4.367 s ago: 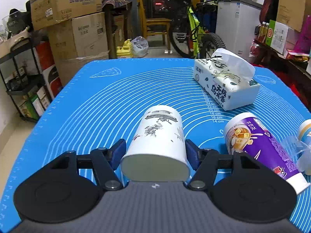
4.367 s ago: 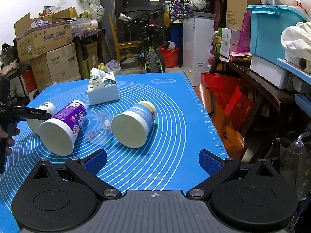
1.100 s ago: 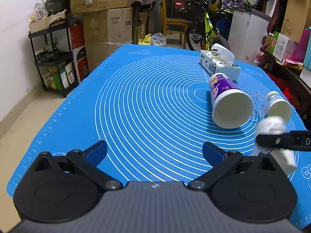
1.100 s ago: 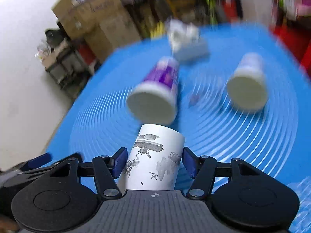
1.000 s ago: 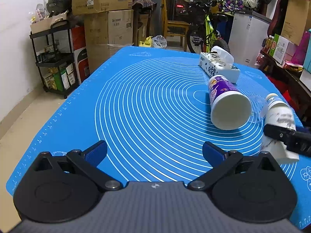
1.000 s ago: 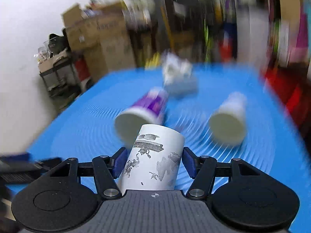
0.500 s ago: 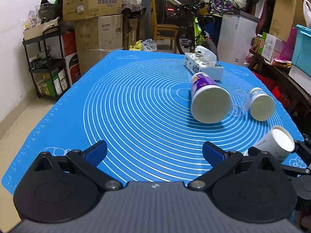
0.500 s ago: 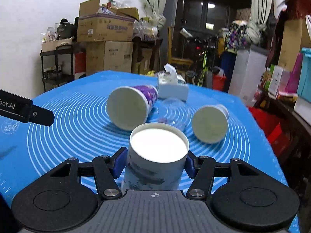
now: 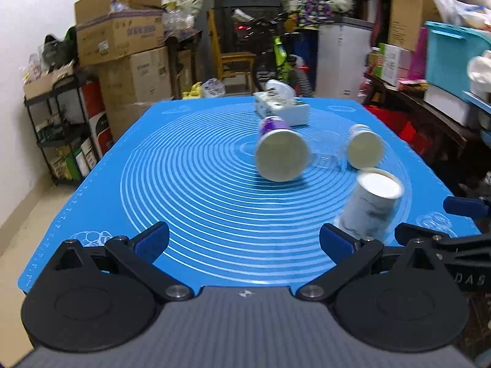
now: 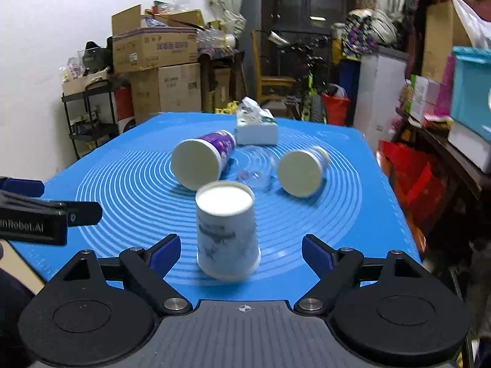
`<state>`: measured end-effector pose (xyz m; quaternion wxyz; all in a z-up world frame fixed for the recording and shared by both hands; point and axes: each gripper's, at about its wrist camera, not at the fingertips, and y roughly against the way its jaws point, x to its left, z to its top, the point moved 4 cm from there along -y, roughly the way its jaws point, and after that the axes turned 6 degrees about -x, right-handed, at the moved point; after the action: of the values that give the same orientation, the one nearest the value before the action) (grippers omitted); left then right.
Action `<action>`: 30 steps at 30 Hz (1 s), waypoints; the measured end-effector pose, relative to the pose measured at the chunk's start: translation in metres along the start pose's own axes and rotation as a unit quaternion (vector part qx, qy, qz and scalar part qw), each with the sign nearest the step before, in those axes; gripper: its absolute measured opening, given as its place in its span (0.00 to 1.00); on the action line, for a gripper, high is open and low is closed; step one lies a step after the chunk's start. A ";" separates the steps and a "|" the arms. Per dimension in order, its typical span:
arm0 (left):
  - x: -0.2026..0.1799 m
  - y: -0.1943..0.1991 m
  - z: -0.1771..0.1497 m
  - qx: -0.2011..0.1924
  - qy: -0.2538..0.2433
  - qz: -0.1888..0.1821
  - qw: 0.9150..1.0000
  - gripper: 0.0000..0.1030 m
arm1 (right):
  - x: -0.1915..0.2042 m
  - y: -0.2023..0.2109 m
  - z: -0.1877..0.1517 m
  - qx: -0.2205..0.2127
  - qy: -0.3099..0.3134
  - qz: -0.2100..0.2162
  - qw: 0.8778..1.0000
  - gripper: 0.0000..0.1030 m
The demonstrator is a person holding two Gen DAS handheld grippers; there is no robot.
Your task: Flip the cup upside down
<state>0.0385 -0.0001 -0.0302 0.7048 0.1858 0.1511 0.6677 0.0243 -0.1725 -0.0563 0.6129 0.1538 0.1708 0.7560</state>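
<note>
A white paper cup with grey ink print stands upside down on the blue mat, its flat base on top and its rim on the mat. My right gripper is open, its fingers on either side of the cup and apart from it. The cup also shows at the right of the left wrist view. My left gripper is open and empty over the mat's near edge. The right gripper's fingers show at the far right of the left wrist view.
A purple-printed cup and a blue-and-yellow cup lie on their sides behind the white cup, with a clear plastic cup between them. A tissue pack sits at the back. Boxes, shelves and a bicycle surround the table.
My right gripper turned the white cup over, set it base-up on the mat, and opened, letting it go. My left gripper, which first held the cup, stayed open and empty.
</note>
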 end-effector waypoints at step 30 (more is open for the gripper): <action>-0.035 0.034 -0.026 0.019 -0.012 -0.047 0.999 1.00 | -0.007 0.058 -0.026 0.039 -0.006 -0.015 0.999 0.85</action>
<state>-0.0059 -0.0316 -0.0381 0.7336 0.1997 0.1641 0.6285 -0.0368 -0.1917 -0.0541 0.6186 0.1796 0.1993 0.7385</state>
